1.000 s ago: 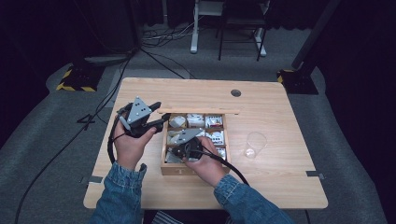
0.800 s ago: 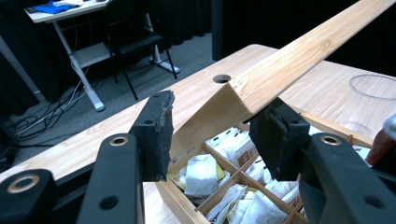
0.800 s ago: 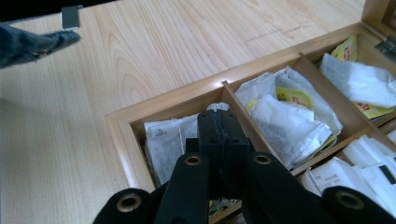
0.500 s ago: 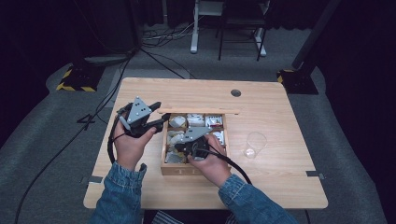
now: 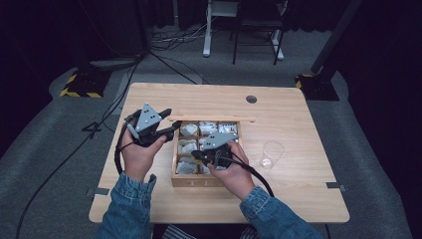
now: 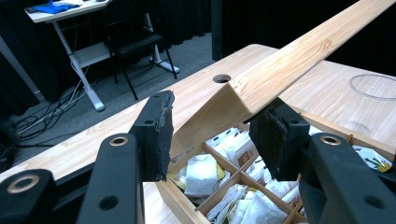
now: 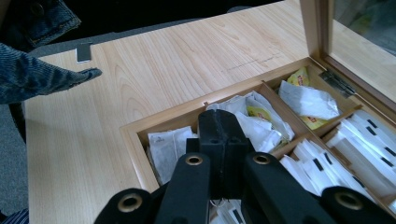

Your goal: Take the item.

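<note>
Pale wood table [image 5: 298, 194] carries a compartmented wooden box [image 5: 185, 179] of tea bags [image 7: 306, 100] near your edge. Your right claw [image 7: 224, 126] has its jaws pressed together, nothing visible between them, and has shifted leftward over the near compartments since a second ago. Your left claw [image 6: 212, 135] stays at the box's left side, jaws spread around the corner of the raised lid [image 6: 299, 60], not clamped on it. Beyond, a clear cup [image 5: 271, 153] stands right of the box, unmoved.
</note>
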`<state>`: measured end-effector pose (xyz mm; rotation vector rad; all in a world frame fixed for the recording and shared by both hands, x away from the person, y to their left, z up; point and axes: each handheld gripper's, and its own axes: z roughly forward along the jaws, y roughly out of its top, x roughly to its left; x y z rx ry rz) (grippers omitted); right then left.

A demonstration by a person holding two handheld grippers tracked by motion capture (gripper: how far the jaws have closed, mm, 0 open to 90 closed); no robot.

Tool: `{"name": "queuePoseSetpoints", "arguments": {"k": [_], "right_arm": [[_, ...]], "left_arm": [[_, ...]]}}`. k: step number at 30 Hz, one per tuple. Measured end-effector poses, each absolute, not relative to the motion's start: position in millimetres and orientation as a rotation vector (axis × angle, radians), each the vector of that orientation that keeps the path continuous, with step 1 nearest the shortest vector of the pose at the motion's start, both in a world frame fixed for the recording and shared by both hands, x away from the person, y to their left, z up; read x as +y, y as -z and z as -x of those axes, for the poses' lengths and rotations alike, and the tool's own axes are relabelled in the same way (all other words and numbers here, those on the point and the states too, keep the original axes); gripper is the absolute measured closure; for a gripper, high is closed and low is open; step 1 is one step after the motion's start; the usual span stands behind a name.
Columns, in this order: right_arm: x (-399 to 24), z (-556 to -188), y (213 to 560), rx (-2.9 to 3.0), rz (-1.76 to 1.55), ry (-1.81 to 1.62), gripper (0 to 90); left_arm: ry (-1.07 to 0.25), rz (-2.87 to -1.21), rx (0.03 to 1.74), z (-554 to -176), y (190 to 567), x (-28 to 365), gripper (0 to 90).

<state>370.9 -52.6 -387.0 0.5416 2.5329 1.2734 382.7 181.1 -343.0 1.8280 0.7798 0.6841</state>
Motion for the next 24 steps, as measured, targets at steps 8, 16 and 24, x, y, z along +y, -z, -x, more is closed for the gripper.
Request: {"name": "queuePoseSetpoints", "arguments": {"k": [8,16,24], "right_arm": [[-68.7,-366.9,374.6,2.503,-0.550,-1.290,90.0],[-86.2,-363.8,363.4,2.473,-0.565,-1.295,90.0],[-106.9,-359.5,352.1,2.433,-0.596,-1.305,90.0]], "left_arm": [[-0.685,-1.831,0.776,-383.4,342.6,180.6,50.3],[-0.683,-1.829,0.778,-383.2,342.7,179.6,50.2],[-0.684,-1.831,0.777,-383.1,342.6,179.1,50.2]]}}
